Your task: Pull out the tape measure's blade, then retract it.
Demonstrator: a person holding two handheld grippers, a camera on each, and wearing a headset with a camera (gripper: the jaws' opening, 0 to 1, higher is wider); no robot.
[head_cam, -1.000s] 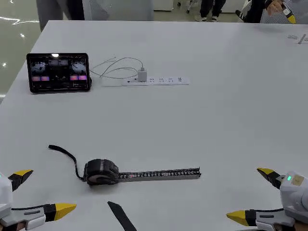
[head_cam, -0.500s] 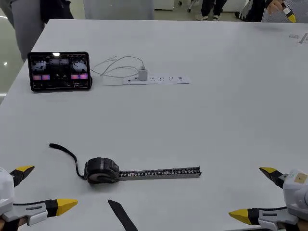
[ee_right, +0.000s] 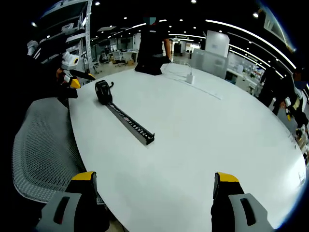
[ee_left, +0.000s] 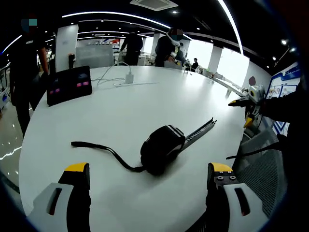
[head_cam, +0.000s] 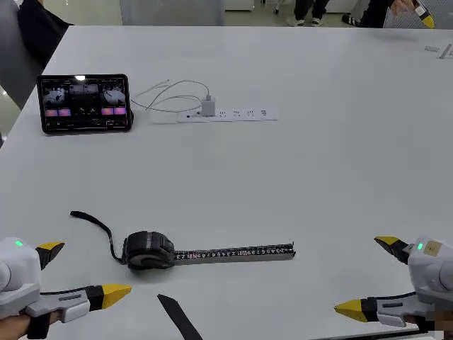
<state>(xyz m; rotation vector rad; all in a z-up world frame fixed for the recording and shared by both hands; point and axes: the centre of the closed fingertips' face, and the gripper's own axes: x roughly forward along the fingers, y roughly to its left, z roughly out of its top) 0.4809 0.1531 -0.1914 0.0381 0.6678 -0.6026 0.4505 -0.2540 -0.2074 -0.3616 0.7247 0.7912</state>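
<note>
- The tape measure (head_cam: 148, 249) lies on its side near the front edge of the white table (head_cam: 318, 163). Its blade (head_cam: 237, 253) lies flat on the table, drawn out to the person's right, so the pull looks done and the retraction is left to do.
- The left gripper (head_cam: 86, 269) hovers just left of the case with its jaws spread wide and holding nothing. It seems placed to steady the case or work its lock.
- The right gripper (head_cam: 367, 275) is also spread and empty. It sits well apart from the blade's tip and faces down its length, probably to guide the blade home.
- The strap (head_cam: 95, 225) trails loose behind the case, away from the blade.
- A tablet (head_cam: 83, 103) and a power strip (head_cam: 226, 113) sit far back on the table, clear of the work.
</note>
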